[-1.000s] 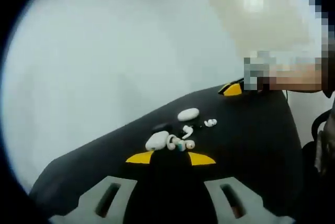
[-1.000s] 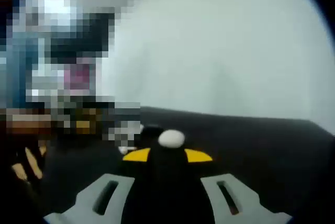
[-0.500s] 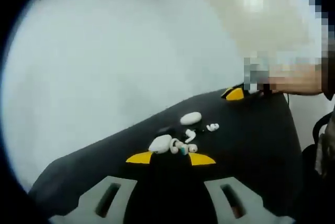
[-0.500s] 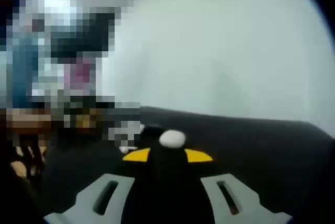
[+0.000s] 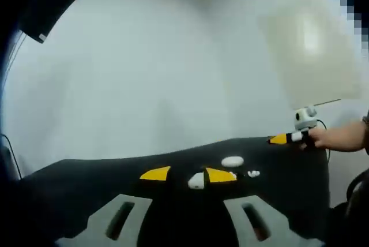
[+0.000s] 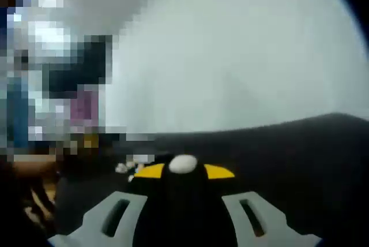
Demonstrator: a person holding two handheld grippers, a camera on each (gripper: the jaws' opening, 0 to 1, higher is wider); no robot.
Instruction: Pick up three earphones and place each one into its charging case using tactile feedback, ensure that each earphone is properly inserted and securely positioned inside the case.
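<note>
Left gripper view is showing a matte black table (image 5: 86,183) with smooth white oval charging cases (image 5: 232,161) and small glossy earphones (image 5: 253,173) lying just beyond the left gripper (image 5: 187,174), whose yellow-tipped jaws are standing apart, holding nothing. Right gripper (image 6: 184,171) is also staying released, one rounded white case (image 6: 183,164) lying between its tips.

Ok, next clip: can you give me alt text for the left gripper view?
The left claw, open and empty, hangs low over a black table, its yellow tips by a white case. Another white case and a small earphone lie beyond it. At the right, a hand holds the right claw over the table's far edge, before a pale wall.
</note>
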